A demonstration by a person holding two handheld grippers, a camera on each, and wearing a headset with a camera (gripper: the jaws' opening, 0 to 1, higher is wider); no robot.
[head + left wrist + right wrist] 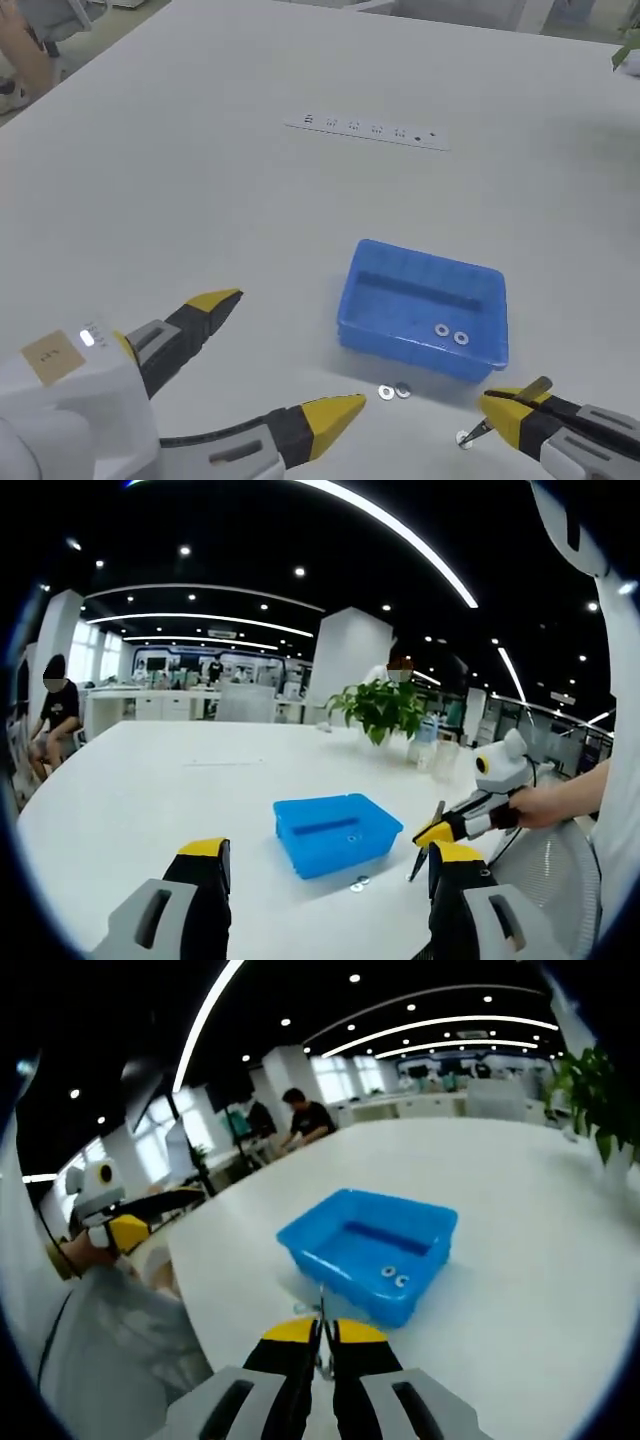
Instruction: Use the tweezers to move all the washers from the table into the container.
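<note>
The left gripper (278,355) is held empty above the white desk (200,180), its yellow-tipped jaws wide apart. Two small silver metal washers (394,391) are seen on the desk just before the blue rectangular plastic container (410,348), which holds two more. The nearer right gripper (505,410) is clamped on slim metal tweezers (480,428), whose tips are angled down with the loose washers to their left.

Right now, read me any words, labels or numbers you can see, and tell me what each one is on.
Nothing here can be read as text.
Strip set in the table: a row of small dark marks, too small to read.
Sticker, tan, on the body of the left claw: faint marks, too blurred to read.
Blue container: no print that I can see.
</note>
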